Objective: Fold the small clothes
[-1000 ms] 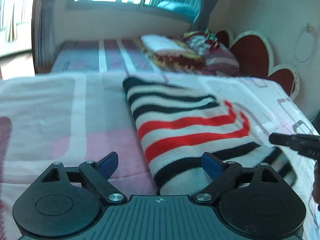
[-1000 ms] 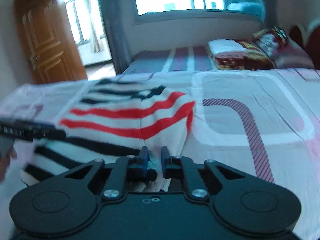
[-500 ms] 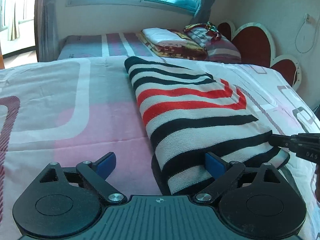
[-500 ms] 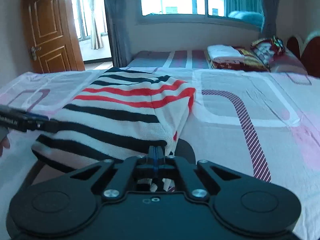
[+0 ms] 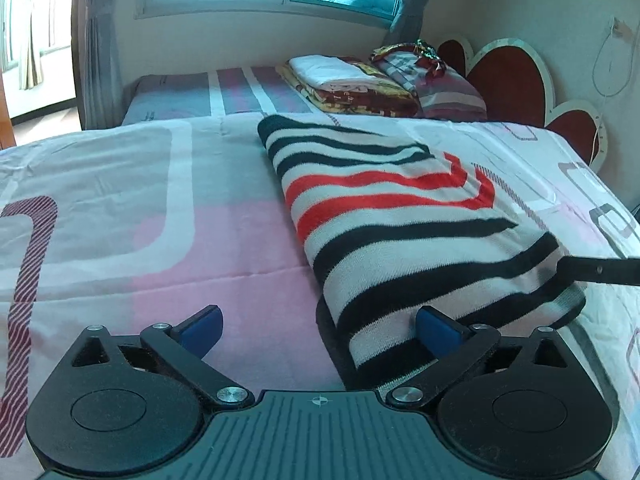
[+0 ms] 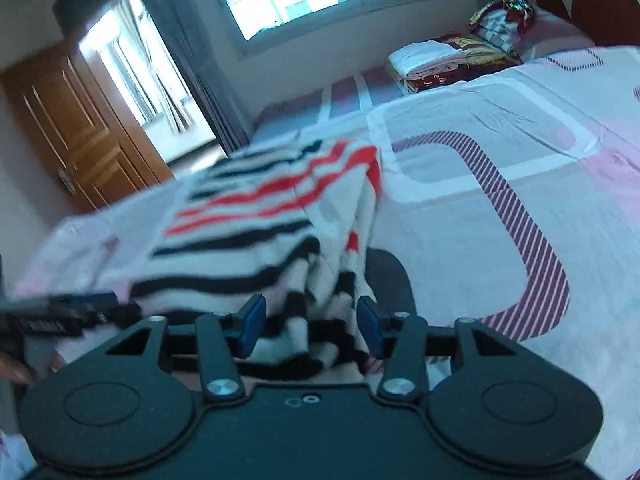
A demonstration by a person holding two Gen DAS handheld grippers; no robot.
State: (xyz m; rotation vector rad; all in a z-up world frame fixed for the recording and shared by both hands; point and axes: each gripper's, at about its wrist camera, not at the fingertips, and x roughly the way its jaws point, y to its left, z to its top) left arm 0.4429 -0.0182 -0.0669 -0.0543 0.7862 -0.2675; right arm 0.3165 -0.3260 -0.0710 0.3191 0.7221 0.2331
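- Striped knit sweater (image 5: pixel 392 220): white w/ black + red bands, folded lengthwise into a long strip
- Lies flat on bed sheet (image 5: pixel 120 208), near end bunched

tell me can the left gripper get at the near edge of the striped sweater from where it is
Probably yes. The left gripper is open, and the near edge of the striped sweater already lies between its fingers on the bed sheet, with nothing in the way.

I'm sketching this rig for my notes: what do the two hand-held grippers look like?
Both look alike. The left hand-held gripper has a matte black body with a ribbed centre plate, two round discs, silver screws on angled black link arms, and blue pads on the fingers. The right hand-held gripper matches it. No cables or sleeves show.
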